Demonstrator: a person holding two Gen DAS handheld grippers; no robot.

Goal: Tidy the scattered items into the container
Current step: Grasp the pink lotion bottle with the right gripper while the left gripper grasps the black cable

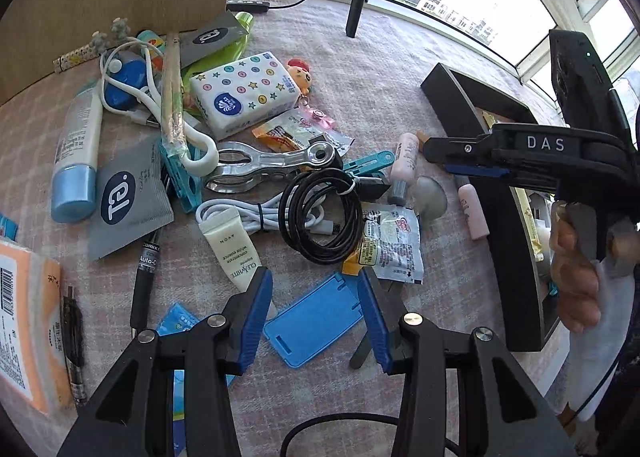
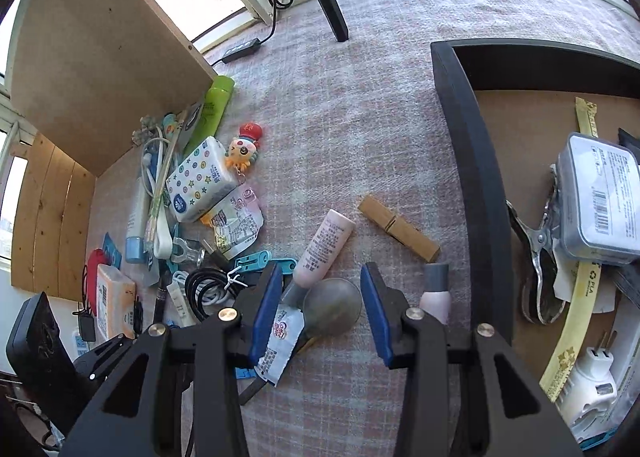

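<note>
Over the cluttered cloth, the right gripper (image 2: 318, 311) hung with jaws apart around a suction cup (image 2: 332, 307), not yet pinching. The left gripper (image 1: 316, 321) straddled a blue card holder (image 1: 316, 323), jaws half-wide and empty. Next, I judged, came closing and carrying to the black container (image 2: 472, 161).

Right gripper (image 2: 320, 299): jaws apart, set either side of a clear suction cup (image 2: 332, 307) on the checked cloth (image 2: 360, 117). Pink tube (image 2: 324, 247) and wooden peg (image 2: 398, 228) lie just beyond. Black container (image 2: 472, 177) at right: metal clip (image 2: 538, 257), plastic box (image 2: 600, 201), white plug (image 2: 588, 381) are held inside.
</note>
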